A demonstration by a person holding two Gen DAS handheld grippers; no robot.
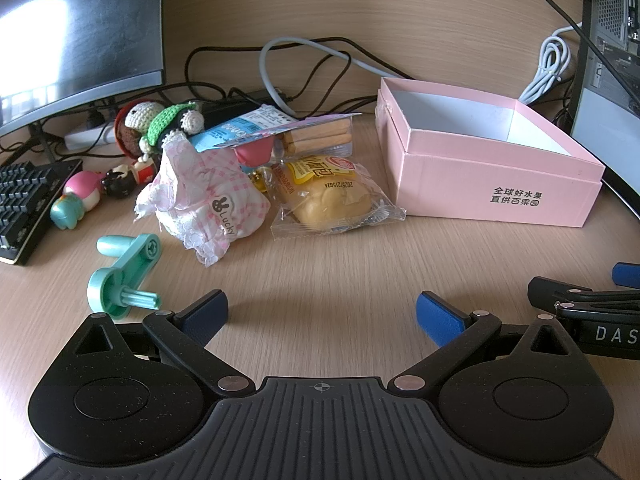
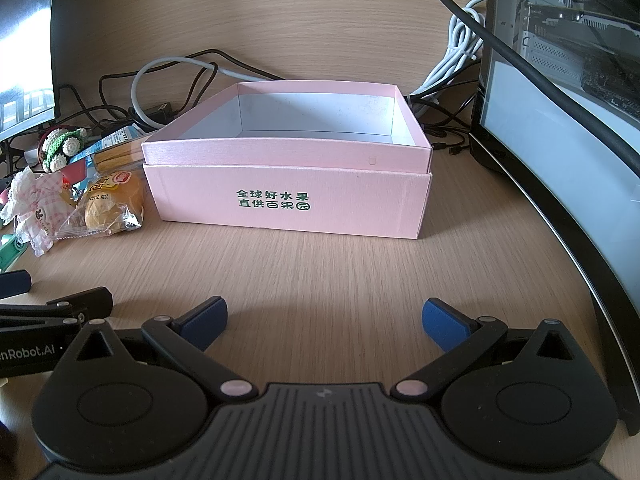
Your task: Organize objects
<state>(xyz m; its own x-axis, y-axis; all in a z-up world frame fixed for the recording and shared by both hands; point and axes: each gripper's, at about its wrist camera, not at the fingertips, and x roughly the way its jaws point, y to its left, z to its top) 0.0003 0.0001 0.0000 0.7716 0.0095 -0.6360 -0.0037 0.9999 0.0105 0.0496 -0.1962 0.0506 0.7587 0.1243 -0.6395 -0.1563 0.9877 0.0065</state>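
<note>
An open pink box (image 1: 492, 184) (image 2: 288, 204) with a white inside stands on the wooden desk, and I see nothing in it. To its left lies a heap: a wrapped yellow bun (image 1: 332, 196) (image 2: 108, 208), a pink checked cloth pouch (image 1: 200, 196) (image 2: 34, 208), a biscuit pack (image 1: 316, 136), a crocheted doll (image 1: 160, 124) (image 2: 62, 146). A mint green plastic crank (image 1: 124, 280) lies nearer. My left gripper (image 1: 322, 316) stands open over bare desk in front of the heap. My right gripper (image 2: 324, 320) stands open before the box, nothing between its fingers.
A keyboard (image 1: 24, 204) and small figurines (image 1: 80, 196) sit at far left under a monitor (image 1: 76, 28). Cables (image 1: 304, 52) run behind the heap. A second monitor (image 2: 560, 152) and a computer case (image 2: 568, 8) stand right of the box.
</note>
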